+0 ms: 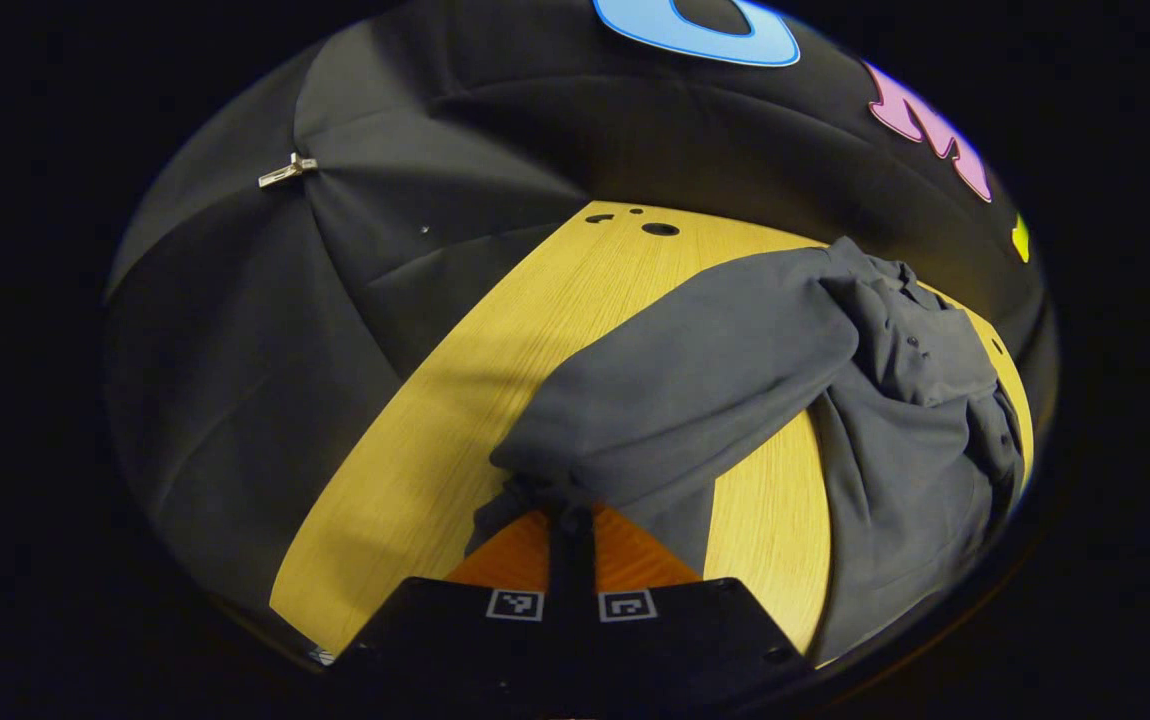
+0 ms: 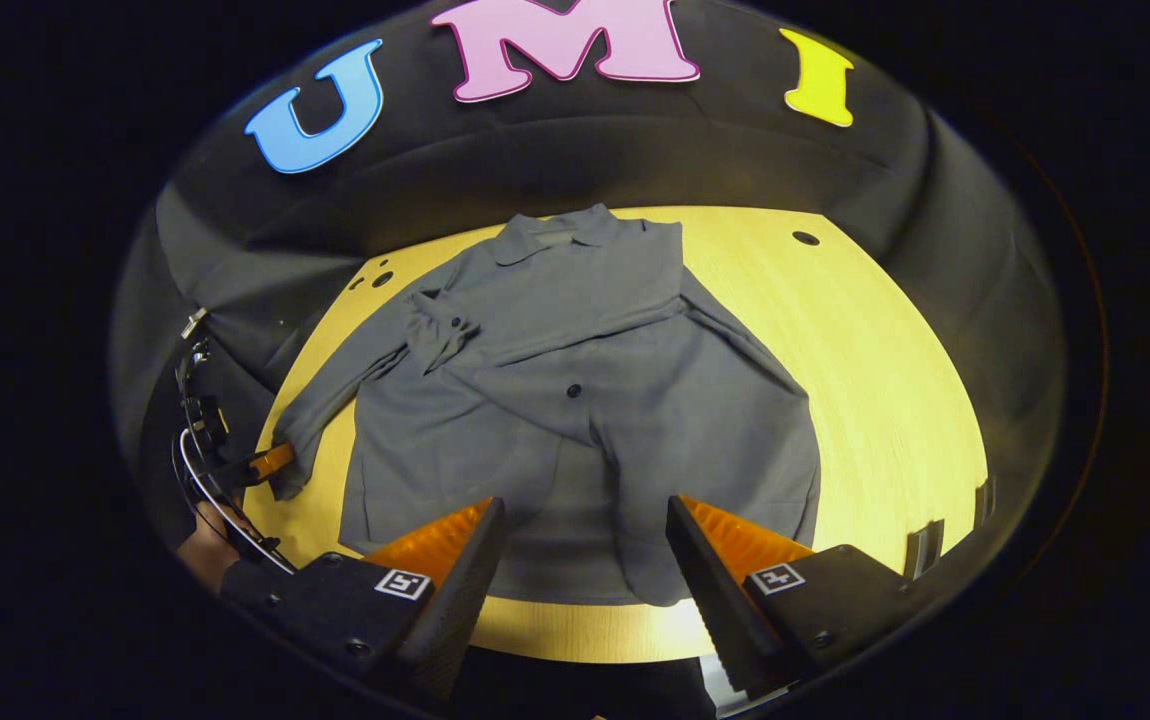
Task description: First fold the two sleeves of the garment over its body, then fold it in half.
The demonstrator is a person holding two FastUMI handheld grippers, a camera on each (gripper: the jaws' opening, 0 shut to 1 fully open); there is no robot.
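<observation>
A grey button-up garment [image 2: 575, 400] lies flat on the yellow wooden table [image 2: 885, 380], collar toward the booth wall. One sleeve [image 2: 575, 320] is folded across the chest. The other sleeve [image 1: 695, 390] stretches out over the table's left side. My left gripper [image 1: 571, 515] is shut on that sleeve's cuff, and it also appears far left in the right gripper view as the left gripper [image 2: 270, 462] held by a hand [image 2: 203, 545]. My right gripper [image 2: 583, 520] hovers open above the garment's hem, nothing between its fingers.
Black cloth walls close in the table on the far and left sides. Small round holes [image 2: 805, 238] mark the tabletop near its far corners. Bare wood lies to the garment's right [image 2: 895, 420]. A metal clip [image 1: 287, 171] pins the wall cloth.
</observation>
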